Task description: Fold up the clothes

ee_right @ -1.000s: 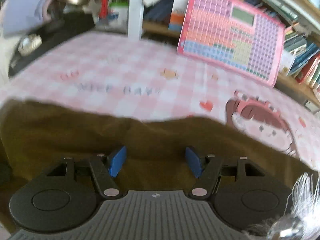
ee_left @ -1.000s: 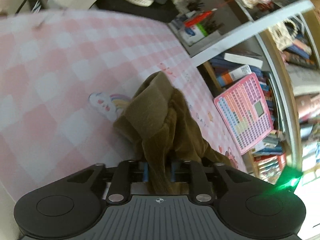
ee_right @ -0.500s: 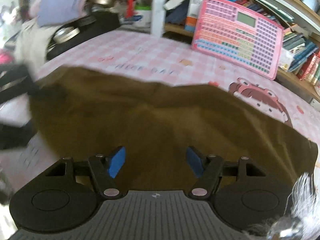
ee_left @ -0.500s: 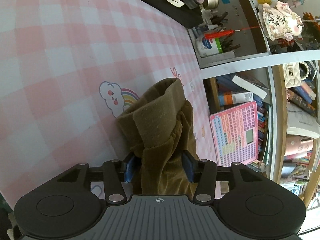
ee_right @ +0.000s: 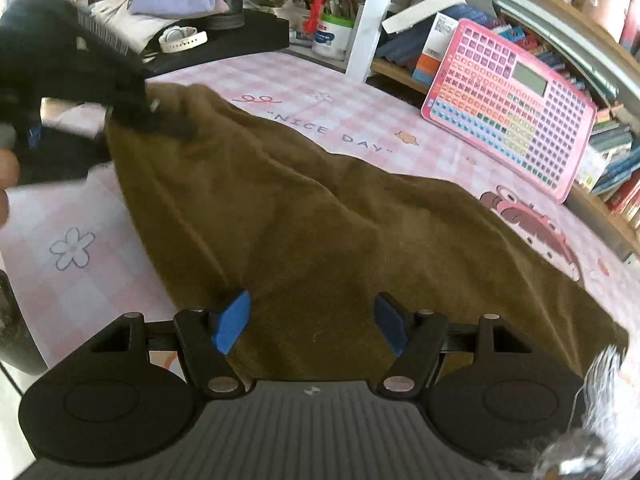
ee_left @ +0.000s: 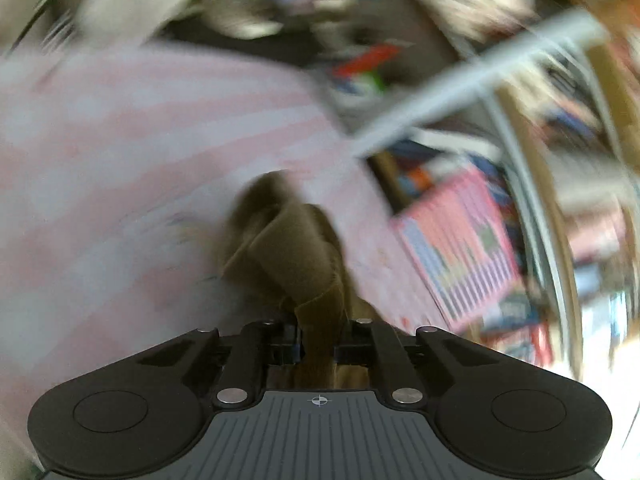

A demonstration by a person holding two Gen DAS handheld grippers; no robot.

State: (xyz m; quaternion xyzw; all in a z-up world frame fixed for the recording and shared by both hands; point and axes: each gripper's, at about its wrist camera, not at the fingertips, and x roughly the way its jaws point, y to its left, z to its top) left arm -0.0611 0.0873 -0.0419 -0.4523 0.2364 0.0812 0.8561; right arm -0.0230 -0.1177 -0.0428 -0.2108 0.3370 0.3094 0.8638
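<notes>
1. My left tongs [ee_left: 318, 346] were clenched on a bunched edge of the brown garment [ee_right: 320, 232]; that view was motion-blurred.
2. My right tongs [ee_right: 312, 322] were released, blue pads [ee_right: 232, 320] spread wide just above the cloth.
3. The garment lay spread across the pink checked tabletop [ee_right: 80, 248], in front of the pink keyboard toy [ee_right: 516, 108] leaning on the shelf.

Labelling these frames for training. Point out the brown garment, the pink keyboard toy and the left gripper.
brown garment [ee_right: 340, 240]: right wrist view, middle of the spread cloth.
pink keyboard toy [ee_right: 516, 116]: right wrist view, its key grid.
left gripper [ee_left: 318, 344]: left wrist view, between fingertips clamping the cloth.
</notes>
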